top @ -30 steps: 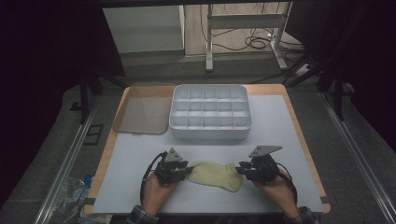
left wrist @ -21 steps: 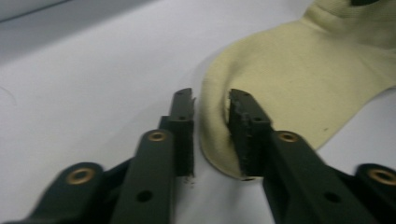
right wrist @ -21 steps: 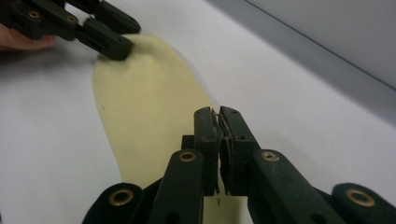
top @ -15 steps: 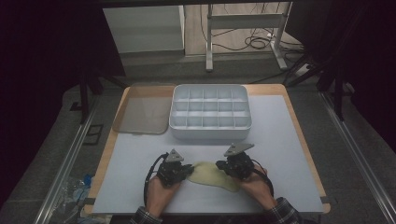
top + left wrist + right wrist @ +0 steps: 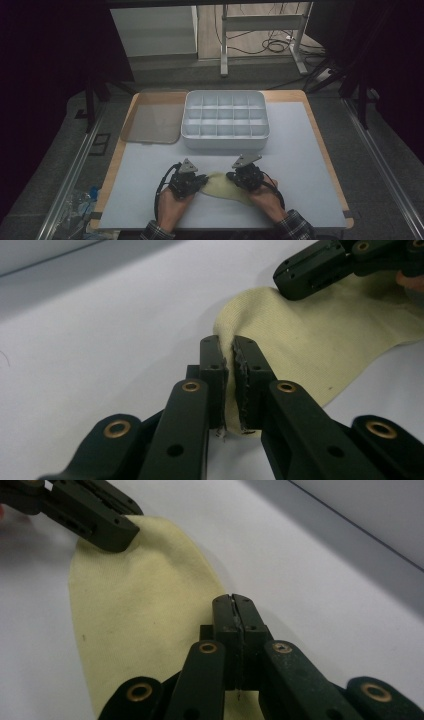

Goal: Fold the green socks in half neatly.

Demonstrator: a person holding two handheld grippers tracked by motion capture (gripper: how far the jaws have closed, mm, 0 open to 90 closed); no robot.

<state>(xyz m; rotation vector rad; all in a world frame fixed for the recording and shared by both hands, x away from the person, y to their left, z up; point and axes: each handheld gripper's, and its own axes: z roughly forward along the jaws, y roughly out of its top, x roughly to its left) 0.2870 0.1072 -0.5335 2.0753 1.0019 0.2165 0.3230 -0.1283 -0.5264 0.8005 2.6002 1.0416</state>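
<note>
Working on the white mat (image 5: 300, 165), divided tray (image 5: 225, 120) well ahead of both my grippers. Pale yellow cloth (image 5: 225, 184) lies flat between them. My left gripper (image 5: 231, 365) has just closed, pinching a raised fold at the cloth's near end. My right gripper (image 5: 234, 611) has just closed too, pads pressed together on the cloth's edge.

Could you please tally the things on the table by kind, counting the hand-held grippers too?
Yellow cloth: 1
White compartment box: 1
Flat lid: 1
Hand-held grippers: 2, left hand-held gripper and right hand-held gripper
Total: 5
</note>
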